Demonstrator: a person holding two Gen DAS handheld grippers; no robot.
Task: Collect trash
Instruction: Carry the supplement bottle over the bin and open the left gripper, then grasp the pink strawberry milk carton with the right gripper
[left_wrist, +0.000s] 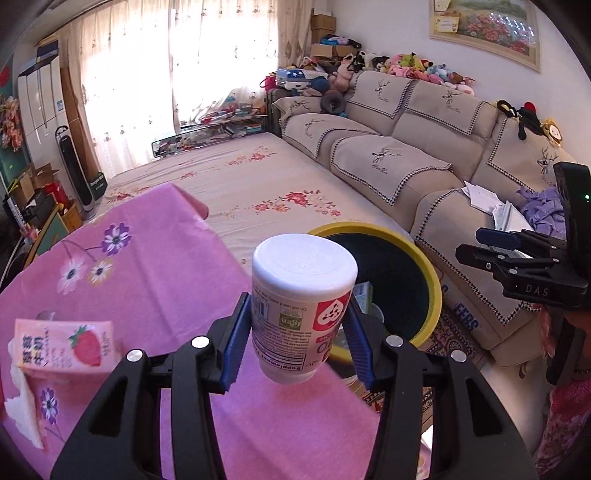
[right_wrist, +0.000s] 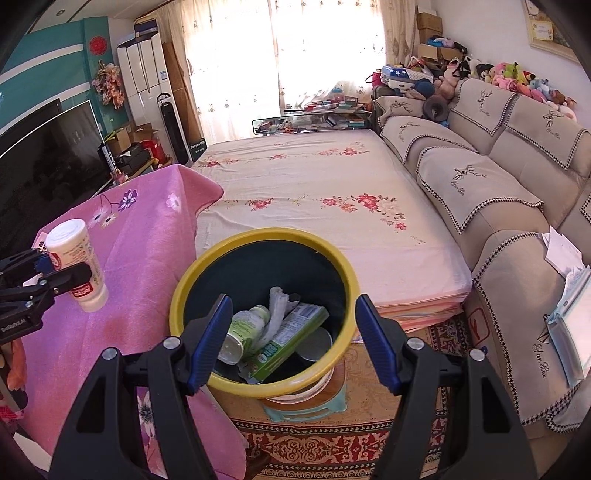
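My left gripper (left_wrist: 297, 328) is shut on a white supplement bottle (left_wrist: 301, 306) and holds it upside down above the pink table, just short of the yellow-rimmed bin (left_wrist: 424, 266). The bottle also shows in the right wrist view (right_wrist: 79, 264), held by the left gripper (right_wrist: 48, 275). My right gripper (right_wrist: 291, 343) is open and empty above the bin (right_wrist: 192, 280), which holds a green carton (right_wrist: 291, 332), a small bottle (right_wrist: 243, 328) and crumpled tissue (right_wrist: 277, 306). A pink strawberry milk carton (left_wrist: 66, 347) and a white tissue (left_wrist: 26, 410) lie on the table at the left.
The pink floral tablecloth (left_wrist: 155, 258) covers the table. A floral-sheeted bed (right_wrist: 314, 184) lies behind the bin, and a beige sofa (right_wrist: 517, 206) with papers runs along the right. The bin stands on a stool (right_wrist: 306, 402) over a patterned rug. A television (right_wrist: 44, 166) is at the left.
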